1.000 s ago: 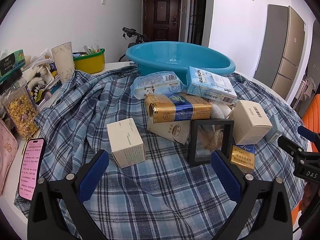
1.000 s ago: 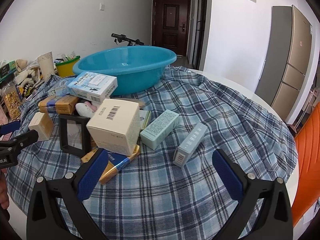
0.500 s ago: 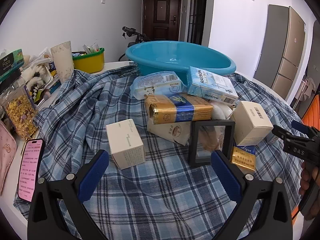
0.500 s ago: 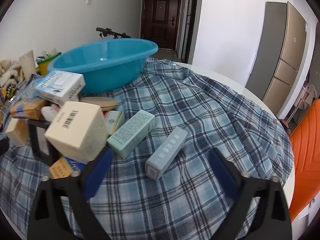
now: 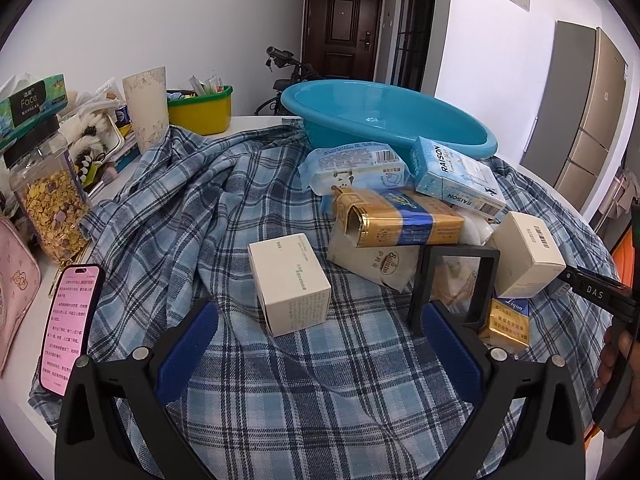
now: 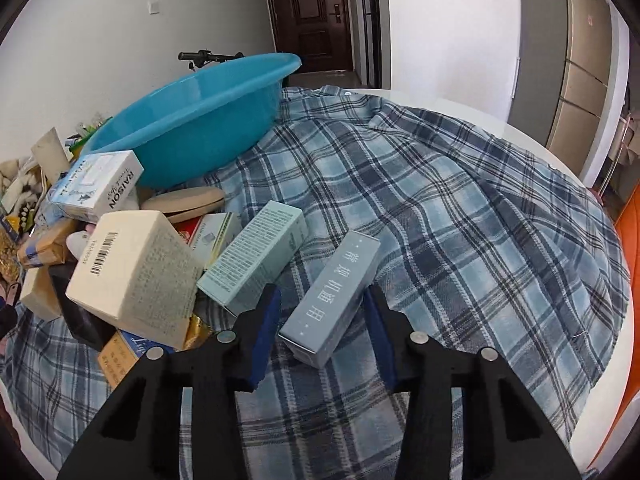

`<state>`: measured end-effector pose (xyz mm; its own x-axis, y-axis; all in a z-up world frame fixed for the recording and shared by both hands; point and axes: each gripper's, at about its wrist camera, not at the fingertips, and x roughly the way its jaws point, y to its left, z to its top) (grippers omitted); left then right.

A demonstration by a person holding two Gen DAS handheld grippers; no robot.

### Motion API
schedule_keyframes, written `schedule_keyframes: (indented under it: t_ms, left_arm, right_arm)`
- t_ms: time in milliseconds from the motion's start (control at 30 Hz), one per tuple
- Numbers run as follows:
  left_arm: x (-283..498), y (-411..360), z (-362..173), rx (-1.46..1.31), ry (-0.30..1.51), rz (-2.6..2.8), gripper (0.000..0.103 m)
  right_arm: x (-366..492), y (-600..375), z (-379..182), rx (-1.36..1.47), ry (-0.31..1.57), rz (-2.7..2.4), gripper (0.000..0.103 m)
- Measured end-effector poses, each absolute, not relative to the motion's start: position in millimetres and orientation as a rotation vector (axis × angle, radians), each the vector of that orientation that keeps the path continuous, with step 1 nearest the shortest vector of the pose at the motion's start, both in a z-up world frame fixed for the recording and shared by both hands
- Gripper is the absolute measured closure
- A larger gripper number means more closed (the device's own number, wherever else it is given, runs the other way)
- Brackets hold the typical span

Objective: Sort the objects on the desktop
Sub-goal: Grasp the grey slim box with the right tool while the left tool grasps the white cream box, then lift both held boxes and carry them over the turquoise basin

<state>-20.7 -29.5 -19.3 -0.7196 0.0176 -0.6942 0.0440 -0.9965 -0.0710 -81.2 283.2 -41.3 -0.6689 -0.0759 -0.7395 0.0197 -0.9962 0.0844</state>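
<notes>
Item: grey-blue carton, lying apart from box pile, toward worktop's right edge. Right claw closing astride it, pads not yet touching. Advised: centre, squeeze long sides squarely, lift clear of mint box. Left claw released, idle.

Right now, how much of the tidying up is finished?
Hardly any. The blue basin looks empty, so nothing seems sorted yet. The right gripper is closing around the grey-blue box. The cream box, the green box and the rest of the pile wait on the plaid cloth.
</notes>
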Motion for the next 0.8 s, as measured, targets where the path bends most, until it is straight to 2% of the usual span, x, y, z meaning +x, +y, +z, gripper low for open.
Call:
schedule_keyframes:
  t_ms: [133, 167, 800]
  left_arm:
    - [-21, -28, -20, 1.172, 0.121, -2.898, 0.000]
    - [-21, -28, -20, 1.172, 0.121, -2.897, 0.000]
    - [-60, -49, -39, 1.203, 0.132, -2.783, 0.000]
  right_arm:
    - [-79, 284, -37, 1.220, -0.091, -2.842, 0.082]
    - [-78, 284, -37, 1.214, -0.081, -2.842, 0.084]
    - [-58, 284, -21, 1.090, -0.091, -2.821, 0.084]
